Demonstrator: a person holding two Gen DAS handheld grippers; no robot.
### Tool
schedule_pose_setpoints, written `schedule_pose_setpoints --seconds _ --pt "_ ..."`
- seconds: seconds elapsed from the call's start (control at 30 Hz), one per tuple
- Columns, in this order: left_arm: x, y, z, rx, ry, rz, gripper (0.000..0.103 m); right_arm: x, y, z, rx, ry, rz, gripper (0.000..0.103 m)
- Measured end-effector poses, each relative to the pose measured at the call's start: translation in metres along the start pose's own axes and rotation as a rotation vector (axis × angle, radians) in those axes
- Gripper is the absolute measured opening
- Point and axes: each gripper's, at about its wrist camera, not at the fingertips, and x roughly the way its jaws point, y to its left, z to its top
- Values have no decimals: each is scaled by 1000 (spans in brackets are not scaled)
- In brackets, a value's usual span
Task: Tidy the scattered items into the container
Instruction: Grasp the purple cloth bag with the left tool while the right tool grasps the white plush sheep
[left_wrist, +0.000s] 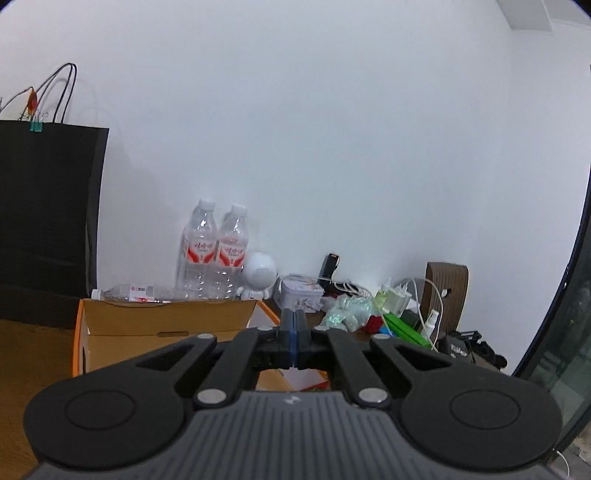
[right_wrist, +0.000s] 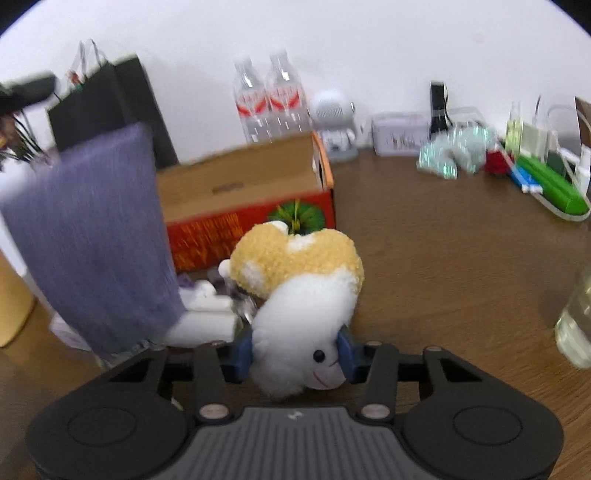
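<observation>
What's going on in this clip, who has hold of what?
The right gripper is shut on a plush dog, yellow and white, gripped at the white head end above the wooden table. The open cardboard box stands just beyond it, so the toy is not in yet. The left gripper is shut with nothing between its pads, raised near the box's rim. A purple cloth hangs at the left, blurred; what holds it is unclear. Bottles and other clutter line the wall.
</observation>
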Motion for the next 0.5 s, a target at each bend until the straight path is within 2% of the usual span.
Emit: schedule_pose_setpoints --seconds 0.03,0.1,0.13,0.2,0.23,0.27,0.3,0.33,0.4,0.5 --pt "4 2 -6 7 55 -26 7 -7 -1 5 -14 -25 -4 44" --pt "5 -3 -36 65 122 -85 62 -17 -3 12 -37 -72 -11 45" --pt "3 -10 -58 114 156 -124 102 -18 -6 14 -36 -82 -9 45" --pt "-6 -28 -108 234 194 -199 103 -12 -12 14 -20 -77 12 45" --pt "-7 -36 -132 291 233 -211 103 -7 -14 11 -13 -65 23 45" --pt "-5 -43 -151 343 290 -177 103 -1 -15 8 -8 -50 28 45" --pt "-2 -47 -164 369 340 -112 103 3 -15 4 -4 -38 29 45" --pt "2 -48 -173 352 387 -50 102 5 -15 2 -3 -33 30 45" --pt "9 -41 -180 232 464 -11 100 6 -16 -2 -4 -33 35 45" --pt "17 -24 -181 48 446 44 100 3 -16 -6 14 -44 53 46"
